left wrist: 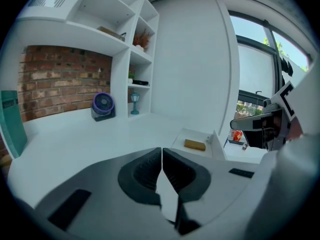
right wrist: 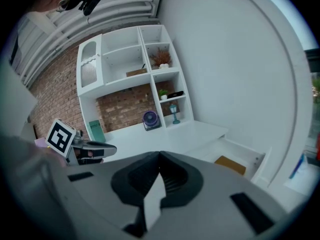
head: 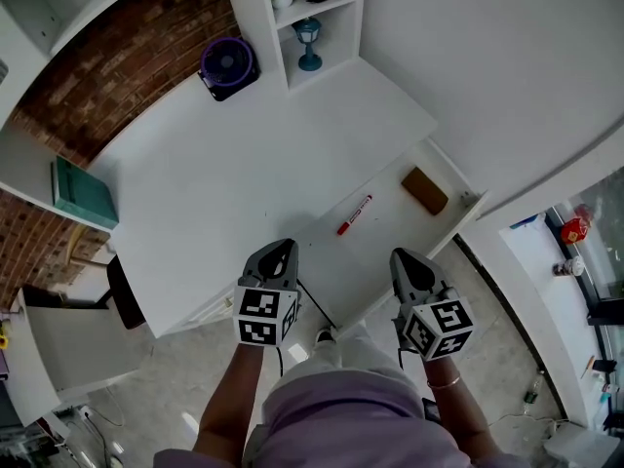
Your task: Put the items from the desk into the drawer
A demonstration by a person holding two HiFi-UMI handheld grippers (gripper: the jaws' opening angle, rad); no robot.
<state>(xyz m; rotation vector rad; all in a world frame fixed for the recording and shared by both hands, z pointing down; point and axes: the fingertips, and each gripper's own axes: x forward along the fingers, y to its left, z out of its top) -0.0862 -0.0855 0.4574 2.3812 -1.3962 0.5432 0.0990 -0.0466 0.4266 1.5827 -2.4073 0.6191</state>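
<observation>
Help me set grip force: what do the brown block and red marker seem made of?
Brown block: matte, even brown, squared edges; perhaps wood or cork, cannot tell which. Red marker: likely smooth plastic, judging by its slim red-and-white barrel; too small to confirm.

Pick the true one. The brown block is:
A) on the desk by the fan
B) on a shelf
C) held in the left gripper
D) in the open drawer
D: the brown block lies on the floor of the pulled-out drawer, near its far end.
</observation>
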